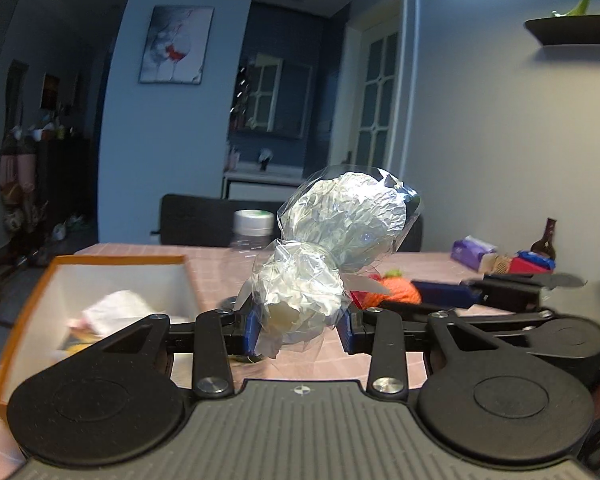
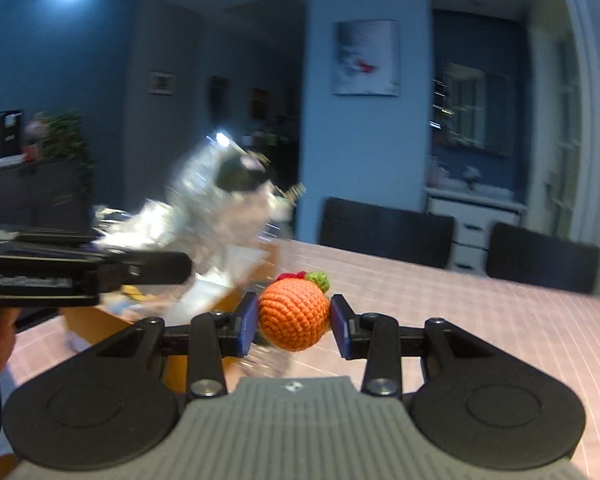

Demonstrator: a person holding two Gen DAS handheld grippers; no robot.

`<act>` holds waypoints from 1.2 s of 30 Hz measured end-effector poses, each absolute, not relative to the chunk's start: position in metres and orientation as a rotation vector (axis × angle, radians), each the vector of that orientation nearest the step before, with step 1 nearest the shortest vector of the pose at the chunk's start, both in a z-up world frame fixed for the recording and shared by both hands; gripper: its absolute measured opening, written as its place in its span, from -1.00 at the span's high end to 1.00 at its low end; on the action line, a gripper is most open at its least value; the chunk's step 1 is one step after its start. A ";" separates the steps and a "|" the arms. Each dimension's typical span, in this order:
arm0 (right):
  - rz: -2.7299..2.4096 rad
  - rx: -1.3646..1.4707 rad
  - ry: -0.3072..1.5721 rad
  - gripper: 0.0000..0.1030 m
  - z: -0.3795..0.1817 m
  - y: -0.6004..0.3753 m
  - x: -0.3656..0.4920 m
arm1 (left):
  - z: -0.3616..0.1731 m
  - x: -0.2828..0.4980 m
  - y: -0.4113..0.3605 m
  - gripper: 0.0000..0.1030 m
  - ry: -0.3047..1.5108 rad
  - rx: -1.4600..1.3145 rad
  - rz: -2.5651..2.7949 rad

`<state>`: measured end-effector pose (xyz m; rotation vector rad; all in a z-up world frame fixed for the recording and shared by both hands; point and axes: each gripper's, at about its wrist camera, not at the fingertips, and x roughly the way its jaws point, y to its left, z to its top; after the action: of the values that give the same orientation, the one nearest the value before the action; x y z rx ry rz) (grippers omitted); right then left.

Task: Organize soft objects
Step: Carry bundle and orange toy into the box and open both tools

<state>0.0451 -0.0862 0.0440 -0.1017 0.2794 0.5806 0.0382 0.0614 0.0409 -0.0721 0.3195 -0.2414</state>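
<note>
Left hand-held gripper (image 1: 300, 326) up close, its blue pads (image 1: 252, 326) clamped on the lower knot of a cellophane-wrapped white bundle (image 1: 320, 256), which is lifted above the pink checked worktop (image 1: 220, 272). Just to its left sits an orange-rimmed box (image 1: 116, 260) (something pale lies inside, blurred). Over on the other side, the right hand-held gripper (image 2: 294, 322) is squeezing a crocheted orange ball (image 2: 293, 314) with a green and red top, held clear above the worktop. A white-lidded jar (image 1: 254, 226) stands farther back, dark chairs (image 2: 384, 230) behind.
</note>
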 end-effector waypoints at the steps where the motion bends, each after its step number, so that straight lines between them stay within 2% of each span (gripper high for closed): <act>1: 0.607 -0.112 0.275 0.25 0.049 -0.078 0.045 | 0.044 0.040 0.067 0.17 0.333 -0.067 -0.237; 7: 0.697 -0.239 0.246 0.25 0.065 -0.026 0.052 | 0.064 0.060 0.100 0.17 0.390 0.028 -0.181; 11: 0.744 -0.281 0.293 0.25 0.071 0.004 0.076 | 0.069 0.087 0.118 0.17 0.454 0.046 -0.191; 20: 0.769 -0.362 0.477 0.25 0.059 0.062 0.156 | 0.039 0.149 0.160 0.17 0.612 0.048 -0.159; 28: 0.706 -0.472 0.506 0.25 0.039 0.115 0.190 | 0.006 0.195 0.197 0.17 0.733 0.057 -0.062; 36: 0.614 -0.510 0.566 0.26 0.025 0.147 0.219 | -0.001 0.214 0.208 0.16 0.791 0.074 0.038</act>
<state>0.2185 0.1472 0.0246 -0.5097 0.5657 0.6137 0.2144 0.2081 -0.0014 0.0736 0.7907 0.0377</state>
